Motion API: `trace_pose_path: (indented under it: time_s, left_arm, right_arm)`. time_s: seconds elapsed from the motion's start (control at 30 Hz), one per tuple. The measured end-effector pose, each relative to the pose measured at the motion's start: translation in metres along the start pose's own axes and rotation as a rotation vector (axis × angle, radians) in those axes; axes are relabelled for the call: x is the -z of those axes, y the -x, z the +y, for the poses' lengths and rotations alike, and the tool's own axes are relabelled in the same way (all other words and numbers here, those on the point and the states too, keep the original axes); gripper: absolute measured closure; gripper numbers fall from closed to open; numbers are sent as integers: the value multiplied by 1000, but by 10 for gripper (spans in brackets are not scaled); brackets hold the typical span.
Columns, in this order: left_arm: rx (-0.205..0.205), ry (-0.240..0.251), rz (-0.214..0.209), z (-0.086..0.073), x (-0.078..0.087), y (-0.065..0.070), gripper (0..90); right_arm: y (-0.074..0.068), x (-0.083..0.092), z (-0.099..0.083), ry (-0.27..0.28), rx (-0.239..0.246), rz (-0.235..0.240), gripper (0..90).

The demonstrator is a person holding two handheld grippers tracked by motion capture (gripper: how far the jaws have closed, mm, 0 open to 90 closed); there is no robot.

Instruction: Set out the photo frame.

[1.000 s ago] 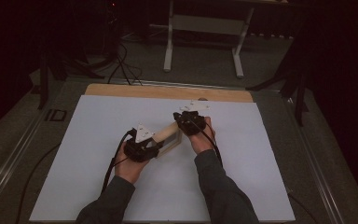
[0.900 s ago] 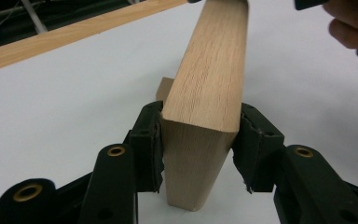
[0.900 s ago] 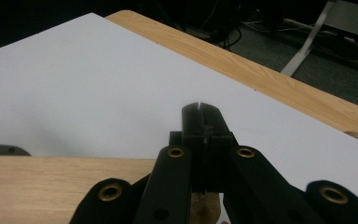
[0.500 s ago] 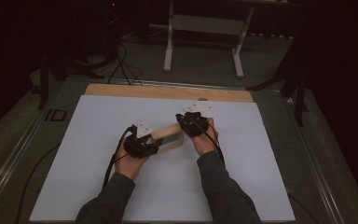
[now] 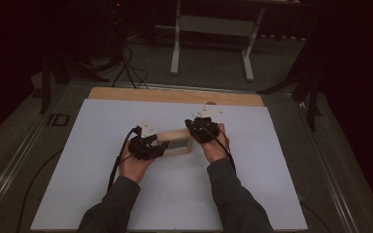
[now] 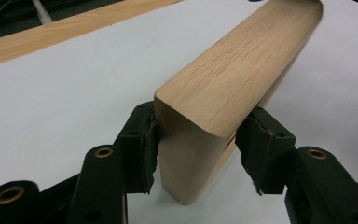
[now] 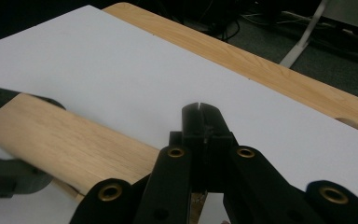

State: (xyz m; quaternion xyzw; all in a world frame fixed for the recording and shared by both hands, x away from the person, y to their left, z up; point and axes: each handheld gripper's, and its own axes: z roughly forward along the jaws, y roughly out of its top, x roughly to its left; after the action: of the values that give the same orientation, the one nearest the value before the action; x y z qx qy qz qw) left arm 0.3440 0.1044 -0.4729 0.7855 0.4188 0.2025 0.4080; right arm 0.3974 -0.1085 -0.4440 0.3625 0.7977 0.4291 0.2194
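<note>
High view: I am holding a wooden block between my two tools on the white tabletop. My left tool is straddling one end, jaws just opening, right pad off the wood, probably letting go. My right tool is pinched together at the other end, likely steadying it. No containers.

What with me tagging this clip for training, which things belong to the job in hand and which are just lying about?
In the job:
- wooden block
- left gripper, jaws just been opening, block between them
- right gripper, shut, beside the block
- white board under the block

Lying about:
- white metal stand
- floor cables
</note>
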Motion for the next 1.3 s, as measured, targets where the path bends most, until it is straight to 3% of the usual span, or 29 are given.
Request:
trace_pose_path:
  time_s: [0.43,0.53,0.67,0.77,0.93,1.1,1.3]
  left_arm:
    - [0,2,0,1,-2,-2,477]
    - [0,3,-5,1,-1,-2,476]
    - [4,6,-10,1,-1,-3,475]
    - [5,5,-11,1,-1,-3,474]
    - [6,5,-10,1,-1,-3,474]
    - [10,4,-11,1,-1,-3,473]
    - [14,5,-11,1,-2,-3,473]
  right_arm:
    - [2,3,-2,3,-2,12,896]
    - [5,4,-3,18,-17,38,846]
    - [3,8,-3,41,9,68,786]
    - [-3,16,-4,70,52,94,663]
    - [-1,24,-8,82,58,100,531]
    - [3,31,-12,93,52,107,469]
    - [4,31,-18,65,69,119,412]
